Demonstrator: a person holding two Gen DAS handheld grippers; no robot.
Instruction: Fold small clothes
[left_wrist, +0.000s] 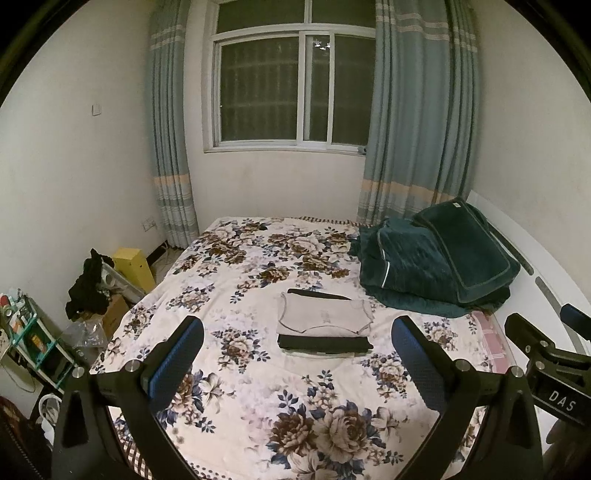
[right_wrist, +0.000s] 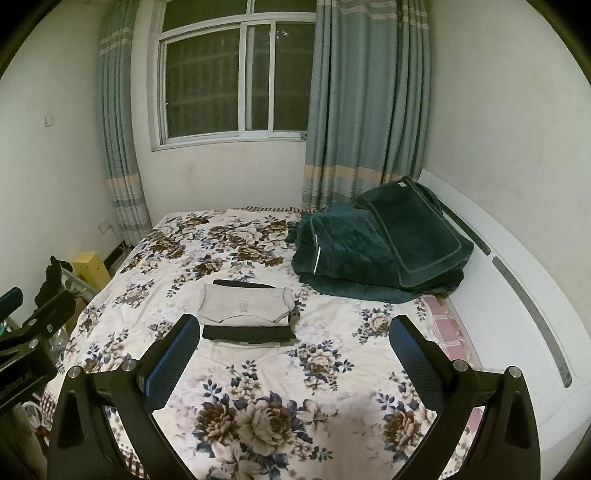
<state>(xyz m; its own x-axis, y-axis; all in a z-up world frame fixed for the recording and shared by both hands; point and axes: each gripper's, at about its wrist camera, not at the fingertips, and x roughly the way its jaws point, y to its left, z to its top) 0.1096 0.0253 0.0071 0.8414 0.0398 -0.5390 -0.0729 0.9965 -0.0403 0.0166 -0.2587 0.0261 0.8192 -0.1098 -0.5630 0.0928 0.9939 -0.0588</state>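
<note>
Both claws (left_wrist: 297, 338) (right_wrist: 295, 338) gape above flat-folded grey top (left_wrist: 325, 314) on floral quilt (left_wrist: 258, 387).

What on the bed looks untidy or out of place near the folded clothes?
The folded stack lies neat on the floral bedspread, grey garment on top. Only the dark green blanket beside the headboard looks rumpled, loosely heaped. Both claws are open, apart from the stack.

A home bedroom: a bed (left_wrist: 258, 387) with a flowered cover fills the room, striped curtains (left_wrist: 417, 110) hang beside a window (left_wrist: 291, 85), and a folded green blanket (left_wrist: 436, 262) lies on the bed.
</note>
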